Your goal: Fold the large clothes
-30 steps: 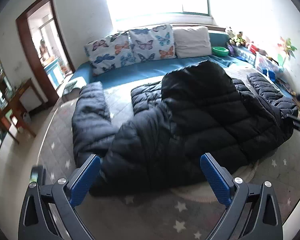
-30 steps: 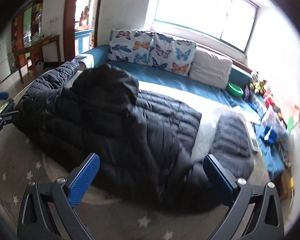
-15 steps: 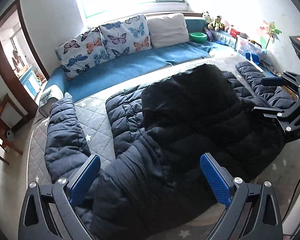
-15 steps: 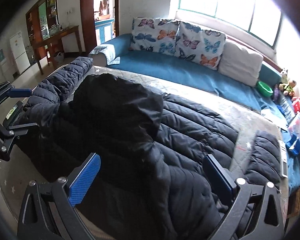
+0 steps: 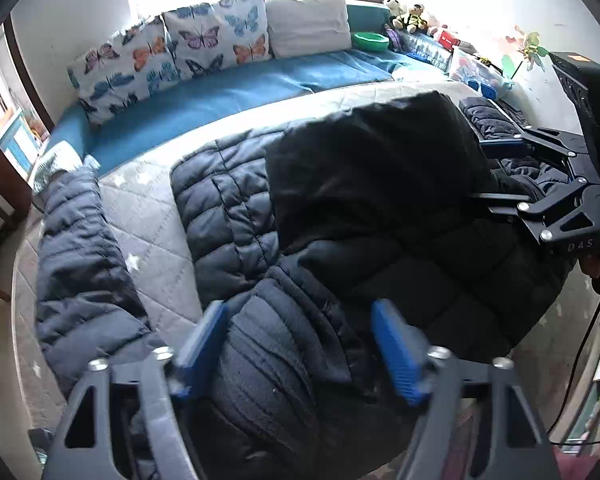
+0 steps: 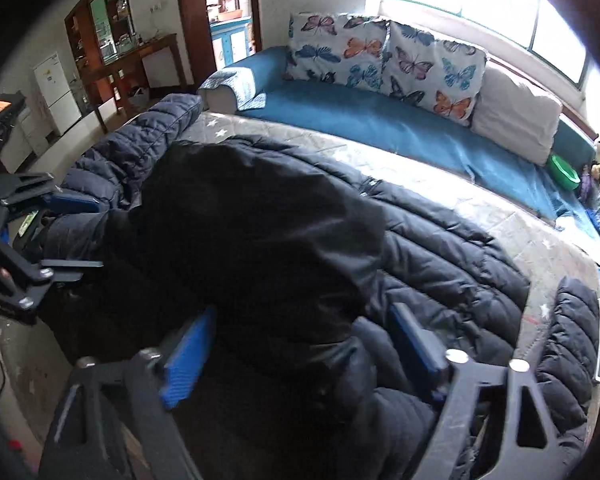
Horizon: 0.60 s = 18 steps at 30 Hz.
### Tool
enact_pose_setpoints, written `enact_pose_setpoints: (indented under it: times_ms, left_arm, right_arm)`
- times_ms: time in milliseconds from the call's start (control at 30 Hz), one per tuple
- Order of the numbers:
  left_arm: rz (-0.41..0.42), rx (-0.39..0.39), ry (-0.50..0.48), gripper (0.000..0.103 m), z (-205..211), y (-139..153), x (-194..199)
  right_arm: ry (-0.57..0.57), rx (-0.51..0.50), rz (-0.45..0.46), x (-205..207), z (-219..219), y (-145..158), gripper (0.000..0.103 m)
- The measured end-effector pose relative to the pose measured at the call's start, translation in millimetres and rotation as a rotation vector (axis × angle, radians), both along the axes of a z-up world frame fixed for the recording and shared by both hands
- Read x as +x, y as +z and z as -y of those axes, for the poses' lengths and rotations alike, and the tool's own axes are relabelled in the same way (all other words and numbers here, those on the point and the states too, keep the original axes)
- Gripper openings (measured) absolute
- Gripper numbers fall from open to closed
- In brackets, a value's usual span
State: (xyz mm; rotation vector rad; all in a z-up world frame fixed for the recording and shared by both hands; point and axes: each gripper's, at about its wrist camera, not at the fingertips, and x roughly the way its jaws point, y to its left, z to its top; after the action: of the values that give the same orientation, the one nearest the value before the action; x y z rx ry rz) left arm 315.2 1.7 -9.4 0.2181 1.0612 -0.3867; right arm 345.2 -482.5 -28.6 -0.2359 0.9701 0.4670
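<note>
Blue-padded left gripper (image 5: 296, 344) and right gripper (image 6: 304, 344) each straddle a bulge of the black quilted puffer jacket (image 5: 380, 208), fingers wide — not pinching. Its long axis runs 9-to-3 across the grey star-print quilt (image 5: 148, 216); hood toward 12, toward the butterfly-print cushions (image 5: 172, 52).

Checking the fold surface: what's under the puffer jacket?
The puffer jacket lies on a grey star-print quilt, visible between body and sleeve. Whatever lies beneath the jacket's middle is covered. Both grippers, left and right, straddle its near edge, open.
</note>
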Motion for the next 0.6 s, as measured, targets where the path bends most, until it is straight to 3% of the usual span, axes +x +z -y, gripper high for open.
enact_pose_setpoints:
  times_ms: [33, 100, 200, 400, 600]
  left_arm:
    - [0.012, 0.003, 0.002, 0.066, -1.6, -1.4, -0.8]
    - [0.034, -0.001, -0.008, 0.052, -4.1, -1.0, -4.3]
    - [0.048, -0.032, -0.012, 0.041, -8.7, 3.1, -13.5]
    - [0.14, 0.009, -0.046, 0.032, 1.3, 24.5, -56.7]
    - [0.204, -0.007, -0.077, 0.03, 0.9, 55.2, -116.2]
  right_arm:
    - [0.005, -0.005, -0.008, -1.4, -1.8, 0.2, 0.073]
    - [0.009, -0.015, 0.001, -7.8, -5.3, 4.4, 0.069]
    - [0.011, -0.035, 0.046, -17.3, -8.8, 12.0, 0.049]
    - [0.012, 0.012, 0.094, -47.7, -2.5, 40.7, 0.041]
    - [0.055, 0.014, 0.185, -99.8, -3.8, 68.7, 0.036]
